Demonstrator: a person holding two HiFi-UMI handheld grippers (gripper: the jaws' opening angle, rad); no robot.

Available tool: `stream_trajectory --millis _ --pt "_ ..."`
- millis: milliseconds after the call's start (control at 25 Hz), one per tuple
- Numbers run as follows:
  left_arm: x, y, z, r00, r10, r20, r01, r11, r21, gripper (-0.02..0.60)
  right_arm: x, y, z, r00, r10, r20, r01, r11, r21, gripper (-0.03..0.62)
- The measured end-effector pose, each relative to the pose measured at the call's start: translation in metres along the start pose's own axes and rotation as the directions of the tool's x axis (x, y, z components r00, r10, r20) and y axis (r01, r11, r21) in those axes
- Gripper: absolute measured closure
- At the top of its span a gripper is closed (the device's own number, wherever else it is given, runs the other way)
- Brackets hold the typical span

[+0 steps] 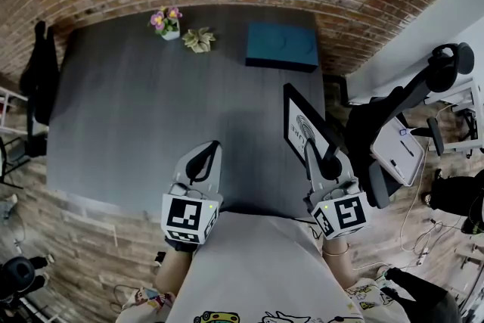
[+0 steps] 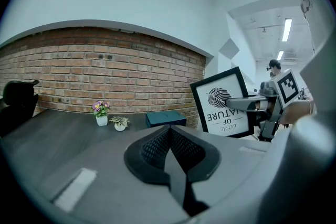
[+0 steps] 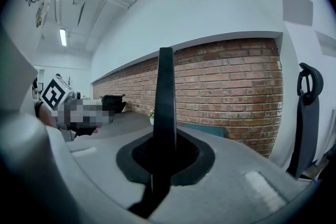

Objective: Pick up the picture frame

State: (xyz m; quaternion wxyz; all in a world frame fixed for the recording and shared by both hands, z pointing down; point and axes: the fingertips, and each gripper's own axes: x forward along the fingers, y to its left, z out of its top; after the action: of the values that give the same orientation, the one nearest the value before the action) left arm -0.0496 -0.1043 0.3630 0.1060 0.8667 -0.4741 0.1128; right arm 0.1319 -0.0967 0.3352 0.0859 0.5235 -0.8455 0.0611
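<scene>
The picture frame [image 1: 301, 125] is black with a white print of a leaf and lettering. It is held upright over the right edge of the dark table [image 1: 136, 132], with my right gripper [image 1: 311, 156] shut on its near edge. In the right gripper view the frame [image 3: 165, 97] stands edge-on between the jaws. In the left gripper view its face [image 2: 223, 102] shows at the right, with the right gripper [image 2: 257, 105] clamped on it. My left gripper [image 1: 214, 147] is shut and empty above the table's near edge, its jaws [image 2: 169, 136] pressed together.
A teal box [image 1: 281, 46] lies at the table's far right. A potted purple flower [image 1: 166, 20] and a small succulent [image 1: 199, 39] stand at the back, near the brick wall. An office chair [image 1: 408, 106] is right of the table, another [image 1: 39, 72] at the left.
</scene>
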Motion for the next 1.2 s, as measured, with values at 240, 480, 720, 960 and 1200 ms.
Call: stream_trajectory --millis 240,480,720,960,1200 --pt "0.0016 -0.0004 0.0007 1.0 -0.005 -0.007 0.005 1.0 0.001 0.569 0.0023 0.0013 -0.0009 1.0 0.01 -0.007 -0.01 1.0 0.002 0.582" --pt "0.0011 -0.0012 -0.0016 1.0 -0.007 -0.003 0.007 1.0 0.006 0.569 0.0047 0.0052 -0.0034 0.999 0.03 -0.02 -0.03 1.0 0.005 0.582" --pt "-0.0012 0.0004 -0.0032 1.0 0.006 -0.004 -0.006 1.0 0.002 0.569 0.0055 0.007 -0.006 0.999 0.035 -0.029 -0.035 0.999 0.007 0.582" --pt "-0.0016 0.0008 -0.0039 1.0 0.008 -0.009 -0.007 1.0 0.003 0.569 0.0042 0.0058 -0.008 0.999 0.031 -0.036 -0.03 0.999 0.012 0.582" --pt "-0.0027 -0.0006 -0.004 1.0 0.004 -0.009 -0.004 1.0 0.004 0.569 0.0028 0.007 -0.0083 0.999 0.027 -0.038 -0.027 1.0 0.015 0.582"
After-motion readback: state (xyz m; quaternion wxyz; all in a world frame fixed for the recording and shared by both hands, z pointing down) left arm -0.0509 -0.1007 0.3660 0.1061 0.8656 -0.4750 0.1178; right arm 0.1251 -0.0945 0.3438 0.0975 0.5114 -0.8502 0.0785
